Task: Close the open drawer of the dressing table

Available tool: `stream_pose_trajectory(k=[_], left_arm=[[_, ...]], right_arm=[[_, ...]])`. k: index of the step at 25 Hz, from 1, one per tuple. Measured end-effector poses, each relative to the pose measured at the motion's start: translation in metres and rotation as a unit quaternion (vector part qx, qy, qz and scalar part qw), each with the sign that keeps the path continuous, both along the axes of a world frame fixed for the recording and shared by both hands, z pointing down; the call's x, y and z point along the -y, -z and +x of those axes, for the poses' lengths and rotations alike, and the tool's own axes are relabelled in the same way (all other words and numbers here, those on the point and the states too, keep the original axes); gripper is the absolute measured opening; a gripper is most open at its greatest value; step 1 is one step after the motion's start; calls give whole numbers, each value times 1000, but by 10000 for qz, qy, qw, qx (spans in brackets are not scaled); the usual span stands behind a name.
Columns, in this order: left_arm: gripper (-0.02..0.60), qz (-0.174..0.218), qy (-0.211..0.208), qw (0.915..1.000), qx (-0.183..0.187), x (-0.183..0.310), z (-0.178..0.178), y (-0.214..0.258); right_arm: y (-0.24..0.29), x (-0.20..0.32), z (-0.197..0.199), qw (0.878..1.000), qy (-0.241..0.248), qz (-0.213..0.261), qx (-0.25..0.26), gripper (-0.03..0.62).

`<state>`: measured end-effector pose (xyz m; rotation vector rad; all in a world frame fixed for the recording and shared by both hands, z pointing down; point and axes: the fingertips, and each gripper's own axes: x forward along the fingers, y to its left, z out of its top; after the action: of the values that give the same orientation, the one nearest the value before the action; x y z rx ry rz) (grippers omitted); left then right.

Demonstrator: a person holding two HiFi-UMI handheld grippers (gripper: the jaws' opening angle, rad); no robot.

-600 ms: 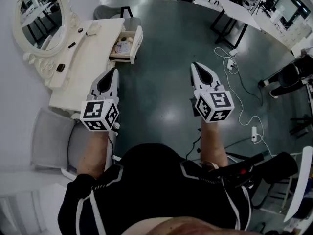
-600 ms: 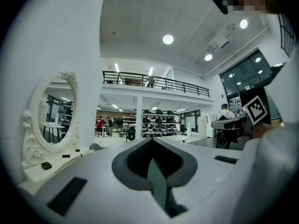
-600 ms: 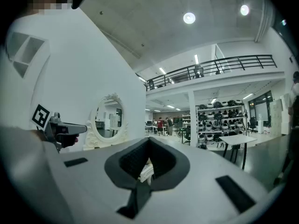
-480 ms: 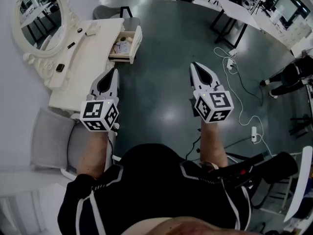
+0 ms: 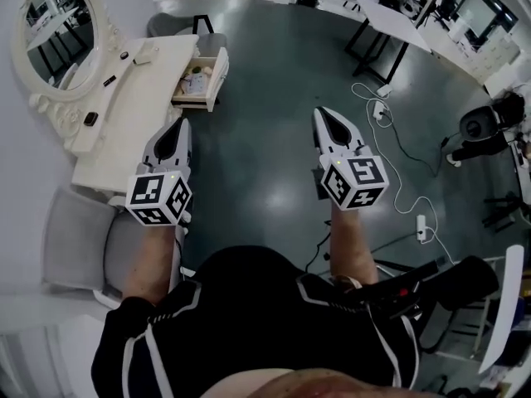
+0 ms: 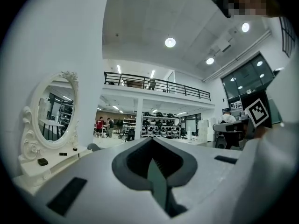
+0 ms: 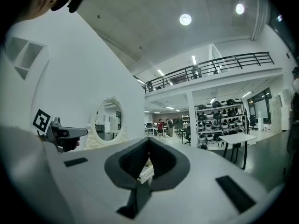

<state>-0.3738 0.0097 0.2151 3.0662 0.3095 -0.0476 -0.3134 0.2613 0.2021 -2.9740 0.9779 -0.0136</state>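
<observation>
- The drawer point(image 5: 217, 66) stands pulled out of the table point(image 5: 124, 118), at the table's far end from the person, below the mirror point(image 5: 51, 25). Small items point(image 5: 192, 80) lie inside it.
- It juts from the table's front edge toward the open floor, so its front panel faces the floor side. The panel's long axis runs roughly away from the person, in line with the table's edge.
- The left gripper point(image 5: 180, 127) is clenched on nothing: in its own view the jaws meet at the tip and only the room shows beyond. It hangs by the table's near end and points along the table front, with the drawer ahead and slightly to its right, well apart.
- The right gripper point(image 5: 324, 115) is also clenched and empty. It hangs over the bare floor, farther from the drawer and out on the side the panel faces. A pale shape seen through the gap behind its tip may be the drawer, but it is too small to be sure.
- Closing has not begun. The left gripper is nearer, yet either must move forward, reach the panel's floor side, then push toward the table.
</observation>
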Motion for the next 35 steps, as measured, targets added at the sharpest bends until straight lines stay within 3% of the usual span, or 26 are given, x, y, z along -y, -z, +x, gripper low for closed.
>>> stream_pose_trajectory(k=[10,17,25,35], left_arm=[[0,-10,-340,9994,25,-57,19,-1],[0,116,-326,9994,80,-95,33,-7],[0,237,-375,9988,214,-102,66,-15],[0,22,-439,9989,161,-66,143,-20]], right_arm=[[-3,-49,3,9999,-57,-136,-55,5],[-13,-87,16,9999,-22,-126,-63,5],[-19,-92,46,10000,-44,16,-12,5],[-10,-51,114,9996,0,-252,-95,5]])
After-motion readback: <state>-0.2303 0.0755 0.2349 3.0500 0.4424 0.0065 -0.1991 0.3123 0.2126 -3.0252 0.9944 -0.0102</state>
